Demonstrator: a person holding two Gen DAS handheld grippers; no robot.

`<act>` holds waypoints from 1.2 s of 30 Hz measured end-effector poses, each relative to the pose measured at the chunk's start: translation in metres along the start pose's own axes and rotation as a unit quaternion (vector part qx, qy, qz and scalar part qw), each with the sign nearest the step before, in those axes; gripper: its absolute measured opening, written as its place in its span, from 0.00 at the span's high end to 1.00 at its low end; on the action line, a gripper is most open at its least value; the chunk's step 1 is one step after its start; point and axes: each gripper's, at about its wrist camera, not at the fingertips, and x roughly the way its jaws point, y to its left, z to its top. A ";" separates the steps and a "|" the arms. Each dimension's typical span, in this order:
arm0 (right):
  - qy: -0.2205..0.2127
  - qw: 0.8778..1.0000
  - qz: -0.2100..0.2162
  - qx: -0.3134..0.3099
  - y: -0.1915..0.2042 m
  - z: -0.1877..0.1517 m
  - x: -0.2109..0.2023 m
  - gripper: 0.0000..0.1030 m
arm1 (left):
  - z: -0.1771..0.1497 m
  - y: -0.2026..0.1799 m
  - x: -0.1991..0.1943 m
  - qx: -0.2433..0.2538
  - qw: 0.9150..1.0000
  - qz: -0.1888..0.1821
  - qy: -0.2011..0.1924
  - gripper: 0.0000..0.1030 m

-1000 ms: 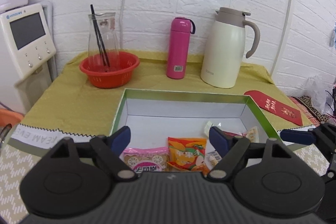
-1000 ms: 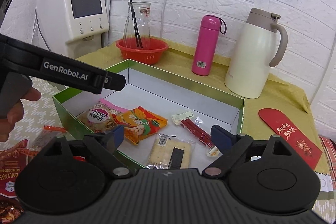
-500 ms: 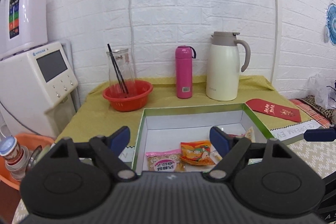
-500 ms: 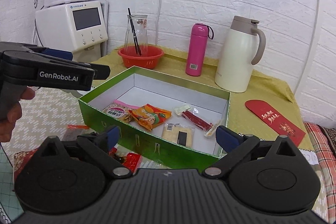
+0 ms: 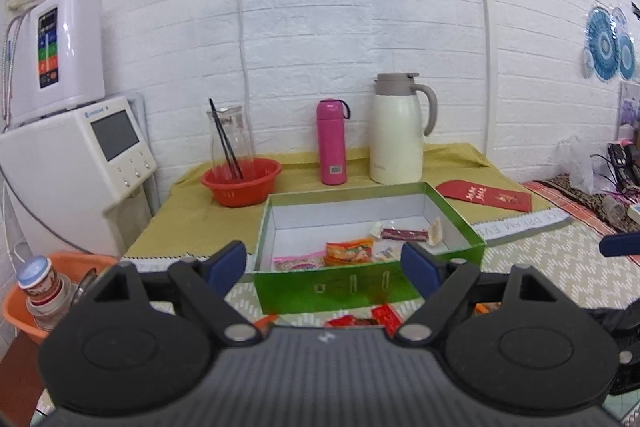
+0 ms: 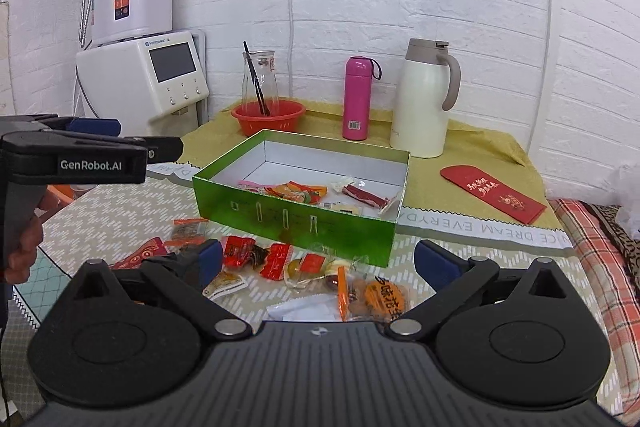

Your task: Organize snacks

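Right tool: closest to the right wrist view, its two blue-padded fingers spread wide with nothing between them, hovering over the loose snacks.
Left tool: fingers likewise spread wide and empty, aimed at the green box from a little way back; from the right wrist view it shows side-on at the left edge, held in a hand.
Loose snacks: a scatter of small wrapped packets lying on the patterned bench cover just in front of the box, mostly red and orange wrappers, with a clear packet and a white one among them.
Bench: covered near the viewer with a pale zigzag-patterned cloth, and farther back with a yellow-green cloth.
Green box: open-topped, white inside, sitting on the bench beyond the loose snacks.
Snacks in the box: a pink packet, an orange packet, a long dark-red packet and a small pale one, lying flat on the box floor towards its near side.
Red envelope: flat on the yellow-green cloth, to the right of the box.
Red bowl: behind the box on the left, with a clear glass jug standing in it, black sticks inside the jug.
Pink bottle: upright behind the box.
White jug: upright just right of the pink bottle, handle to the right.
White machine: against the brick wall, left of the bench.
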 end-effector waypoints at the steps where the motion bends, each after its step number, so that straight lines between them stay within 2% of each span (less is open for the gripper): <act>1: 0.001 1.000 0.000 0.003 0.000 -0.003 -0.001 0.00 | -0.005 -0.002 -0.003 0.000 1.000 -0.007 0.005 0.19; 4: 0.003 1.000 0.001 0.010 -0.002 -0.016 -0.007 0.00 | -0.020 -0.009 -0.011 -0.002 1.000 -0.025 0.015 0.19; 10: 0.003 1.000 0.005 0.004 -0.006 -0.042 -0.017 0.00 | -0.047 -0.024 -0.023 0.003 0.999 -0.030 0.019 0.19; 12: 0.012 1.000 0.011 -0.004 -0.007 -0.051 -0.019 0.00 | -0.054 -0.025 -0.021 -0.003 0.999 -0.033 0.034 0.19; 15: 0.026 1.000 0.015 -0.003 -0.012 -0.062 -0.016 0.00 | -0.063 -0.027 -0.015 -0.018 0.997 -0.060 0.054 0.19; 19: 0.049 0.999 0.010 -0.019 -0.014 -0.068 -0.003 0.00 | -0.068 -0.037 -0.001 -0.023 0.991 -0.104 0.082 0.19; 22: 0.053 0.997 0.000 -0.061 -0.011 -0.072 0.006 0.00 | -0.070 -0.044 0.010 -0.031 0.987 -0.129 0.094 0.19; 26: 0.060 0.994 0.010 -0.088 -0.015 -0.073 0.021 0.00 | -0.068 -0.048 0.031 -0.074 0.975 -0.166 0.131 0.19; 29: 0.070 0.994 0.033 -0.082 -0.019 -0.072 0.032 0.00 | -0.066 -0.050 0.048 -0.102 0.966 -0.181 0.152 0.19; 34: 0.081 0.992 0.051 -0.083 -0.021 -0.067 0.051 0.00 | -0.060 -0.059 0.075 -0.094 0.965 -0.182 0.164 0.19; 36: 0.085 0.992 0.056 -0.081 -0.022 -0.066 0.058 0.00 | -0.059 -0.060 0.088 -0.092 0.960 -0.194 0.177 0.19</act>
